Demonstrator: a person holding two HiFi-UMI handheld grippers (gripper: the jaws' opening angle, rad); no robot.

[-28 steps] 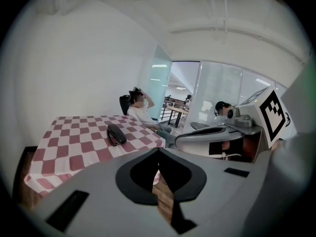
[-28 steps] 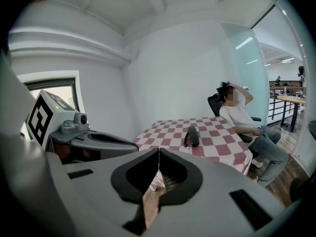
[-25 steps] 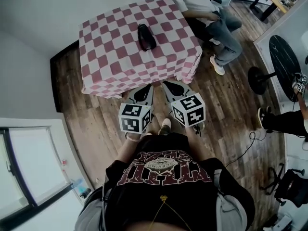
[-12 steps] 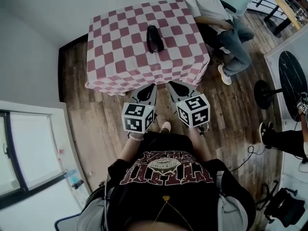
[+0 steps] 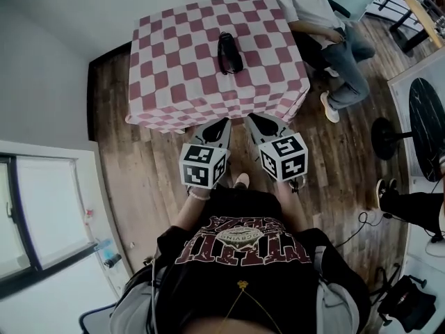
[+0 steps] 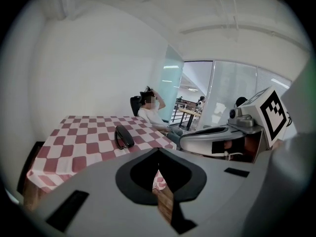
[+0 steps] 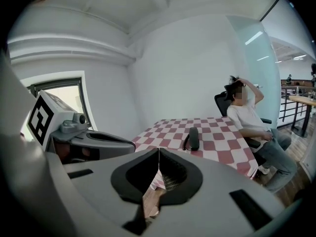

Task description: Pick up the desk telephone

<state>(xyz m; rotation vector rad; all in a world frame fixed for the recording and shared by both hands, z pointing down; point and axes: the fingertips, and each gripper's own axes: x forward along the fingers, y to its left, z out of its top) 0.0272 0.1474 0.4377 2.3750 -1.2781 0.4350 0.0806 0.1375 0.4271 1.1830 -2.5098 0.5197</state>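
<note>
The desk telephone (image 5: pixel 229 53) is a black handset lying on the table with a pink-and-white checked cloth (image 5: pixel 174 82), towards its far middle. It also shows in the left gripper view (image 6: pixel 124 136) and the right gripper view (image 7: pixel 192 138). My left gripper (image 5: pixel 221 124) and right gripper (image 5: pixel 254 119) hang side by side over the floor just short of the table's near edge, pointing at it and well short of the phone. Both are shut with nothing in them; their tips meet in the left gripper's own view (image 6: pixel 158 149) and the right gripper's (image 7: pixel 158 149).
A person in a white shirt (image 5: pixel 313 12) sits on a chair at the table's right far corner, legs stretched over the wooden floor (image 5: pixel 139 172). A round black table (image 5: pixel 425 110) stands at the right, a window (image 5: pixel 42 207) at the left.
Both grippers have edged a little towards the table's near edge, side by side. Their jaws have stayed shut. The phone has not moved.
</note>
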